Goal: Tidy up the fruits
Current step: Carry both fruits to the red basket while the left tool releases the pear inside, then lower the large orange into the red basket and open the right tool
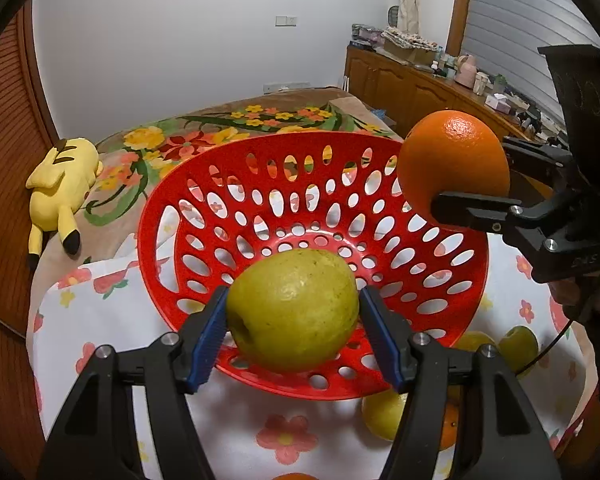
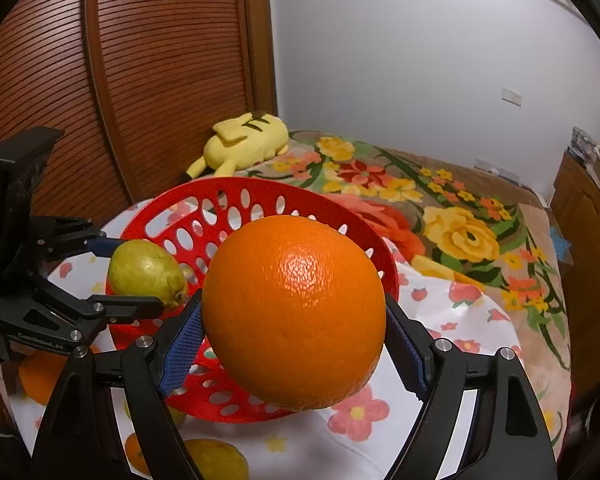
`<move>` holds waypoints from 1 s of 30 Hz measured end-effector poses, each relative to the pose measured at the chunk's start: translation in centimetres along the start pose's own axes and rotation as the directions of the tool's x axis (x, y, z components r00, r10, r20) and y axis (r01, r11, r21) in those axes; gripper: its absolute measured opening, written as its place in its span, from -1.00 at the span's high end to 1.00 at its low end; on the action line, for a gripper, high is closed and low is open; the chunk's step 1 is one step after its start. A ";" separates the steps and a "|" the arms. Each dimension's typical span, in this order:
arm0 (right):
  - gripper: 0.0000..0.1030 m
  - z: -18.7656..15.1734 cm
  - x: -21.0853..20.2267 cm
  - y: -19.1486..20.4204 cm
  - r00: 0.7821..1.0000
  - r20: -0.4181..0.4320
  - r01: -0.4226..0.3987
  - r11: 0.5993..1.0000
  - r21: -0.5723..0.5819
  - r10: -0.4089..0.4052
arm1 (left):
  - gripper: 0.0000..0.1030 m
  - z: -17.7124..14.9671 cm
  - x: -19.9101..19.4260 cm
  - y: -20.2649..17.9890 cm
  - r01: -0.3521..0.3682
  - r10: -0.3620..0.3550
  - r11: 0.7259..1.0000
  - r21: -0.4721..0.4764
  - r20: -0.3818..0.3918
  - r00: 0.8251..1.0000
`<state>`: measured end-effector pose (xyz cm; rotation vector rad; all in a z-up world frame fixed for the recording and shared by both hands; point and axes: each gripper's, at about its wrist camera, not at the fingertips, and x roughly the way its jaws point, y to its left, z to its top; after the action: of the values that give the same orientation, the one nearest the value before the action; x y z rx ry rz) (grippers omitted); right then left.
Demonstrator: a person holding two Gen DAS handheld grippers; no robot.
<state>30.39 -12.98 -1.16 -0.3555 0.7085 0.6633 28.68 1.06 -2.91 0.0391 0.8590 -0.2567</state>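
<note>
Fruits (image 1: 384,416) under basket (image 1: 204,184) half hidden, perhaps pears, behind jaws.

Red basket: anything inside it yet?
No fruit shows inside the red basket. The left gripper holds a green pear over the near rim; the right gripper holds an orange. The pear hides part of the bottom.

A bedroom past my hand-held gripper

Ahead I see a white wall (image 1: 180,40), a bed (image 2: 440,216) under a flowered cover, brown slatted wooden panelling (image 2: 140,80) to its left, and a cluttered wooden sideboard (image 1: 412,80) below a window blind (image 1: 520,20) to its right.
</note>
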 end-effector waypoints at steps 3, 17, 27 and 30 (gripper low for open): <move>-0.64 0.1 0.5 0.1 1.000 -0.008 -0.001 1.000 -0.007 0.001 | -0.30 0.3 -0.5 0.2 -0.003 0.003 1.000 -0.002 0.024 1.000; -0.63 -0.2 1.9 0.5 0.998 -0.053 -0.028 0.999 -0.018 0.027 | -0.31 -0.1 -1.5 1.6 0.001 0.000 1.000 -0.022 0.062 0.998; -0.64 -0.7 2.9 1.9 0.994 -0.095 -0.060 0.998 -0.037 0.056 | -0.31 -0.2 -3.3 2.1 0.018 -0.014 0.999 -0.033 0.105 0.994; -0.64 -0.9 3.2 2.4 0.991 -0.114 -0.073 0.996 -0.043 0.068 | -0.32 -0.3 -3.8 2.2 0.020 -0.016 0.999 -0.033 0.118 0.993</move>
<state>30.23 -10.22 -4.22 -0.4158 0.8169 0.7319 26.60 4.01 -0.35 -0.0153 0.7464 -0.2586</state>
